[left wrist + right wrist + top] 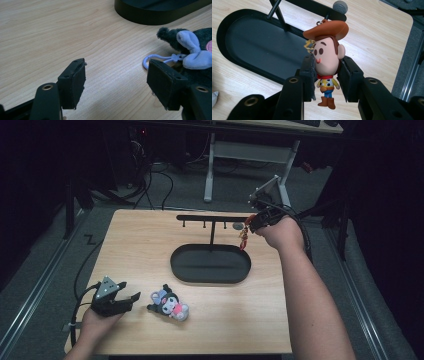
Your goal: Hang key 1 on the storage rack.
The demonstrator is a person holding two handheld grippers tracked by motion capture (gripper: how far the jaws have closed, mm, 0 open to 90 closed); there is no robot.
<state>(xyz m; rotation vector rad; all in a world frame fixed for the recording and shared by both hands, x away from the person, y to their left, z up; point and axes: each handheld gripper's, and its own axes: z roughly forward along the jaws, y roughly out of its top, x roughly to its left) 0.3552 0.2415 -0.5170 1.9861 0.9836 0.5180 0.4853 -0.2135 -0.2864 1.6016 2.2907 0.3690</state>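
Note:
A cowboy figure keychain (327, 60) with a brown hat hangs by the right end of the black hanging rack (212, 218). My right gripper (327, 75) is shut on it, with the pads pressed on both sides of its head. In the high view that gripper (255, 222) is at the bar's right end, with the figure (243, 237) dangling below. Whether its ring sits on a peg is hidden. A grey and black plush toy (170, 304) lies near the table's front. My left gripper (131, 299) rests open just left of it. The plush (195, 50) and its pale loop (152, 58) are beside the right jaw.
The rack's oval black base tray (210, 265) sits mid-table, with several pegs under the bar. Its grey end knob (340, 6) is just above the figure's hat. Behind the wooden table (140, 250) are a white desk frame (210, 170) and floor cables.

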